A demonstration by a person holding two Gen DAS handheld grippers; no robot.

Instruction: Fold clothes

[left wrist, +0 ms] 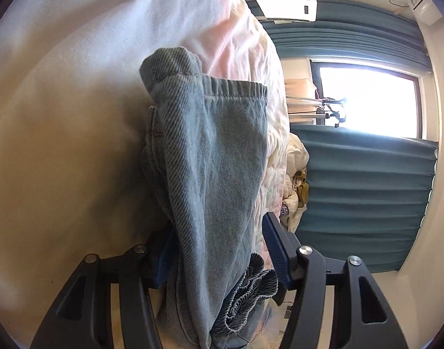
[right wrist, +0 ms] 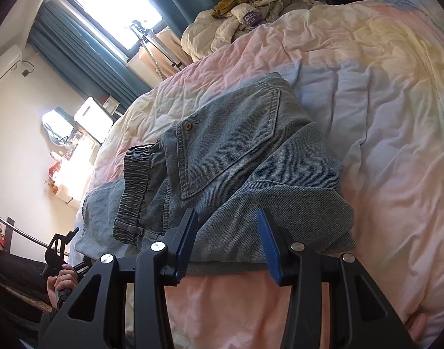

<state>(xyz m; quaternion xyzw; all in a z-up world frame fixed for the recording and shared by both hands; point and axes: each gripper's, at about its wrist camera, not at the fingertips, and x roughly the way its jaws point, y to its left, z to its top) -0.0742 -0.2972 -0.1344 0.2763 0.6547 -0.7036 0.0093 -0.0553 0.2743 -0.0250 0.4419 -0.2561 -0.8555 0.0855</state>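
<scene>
- Left gripper (left wrist: 219,250) spread wide, denim shorts (left wrist: 210,157) bunched between its fingers, no clear pinch
- Right gripper (right wrist: 227,244) wide open, empty, shorts just ahead on the pastel bedspread (right wrist: 367,93)

A home bedroom: rumpled pastel bed (right wrist: 353,93), teal curtains (left wrist: 367,180), bright window (right wrist: 111,8).

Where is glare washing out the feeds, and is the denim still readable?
Left wrist view: window blown white, denim garment sharp, weave clear. Right wrist view: window and desk area overexposed, garment evenly lit; fisheye bends the edges.
</scene>
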